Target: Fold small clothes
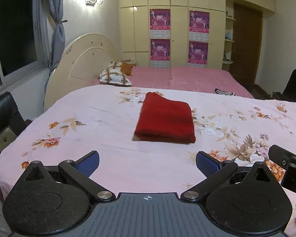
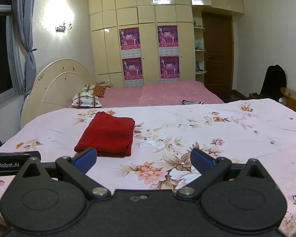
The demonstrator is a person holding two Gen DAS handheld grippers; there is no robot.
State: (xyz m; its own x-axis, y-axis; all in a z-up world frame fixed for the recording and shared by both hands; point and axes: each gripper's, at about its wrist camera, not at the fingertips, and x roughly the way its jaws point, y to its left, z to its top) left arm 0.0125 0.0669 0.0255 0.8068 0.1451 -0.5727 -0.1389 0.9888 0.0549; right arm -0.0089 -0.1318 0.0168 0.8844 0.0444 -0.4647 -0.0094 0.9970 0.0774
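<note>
A red cloth (image 1: 165, 118) lies folded into a neat rectangle on a flowered bedsheet (image 1: 88, 118), ahead of both sets of jaws and touching neither. The left gripper (image 1: 147, 163) and right gripper (image 2: 143, 159) each gape wide, holding nothing. The folding looks finished; any next move would call for another garment or 1 last tidy.

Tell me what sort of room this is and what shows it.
A home bedroom, most likely. A bed with a pink cover and pillows stands against a curved headboard, and a tall cream wardrobe fills the far wall. The folded red cloth lies on a floral sheet.
</note>
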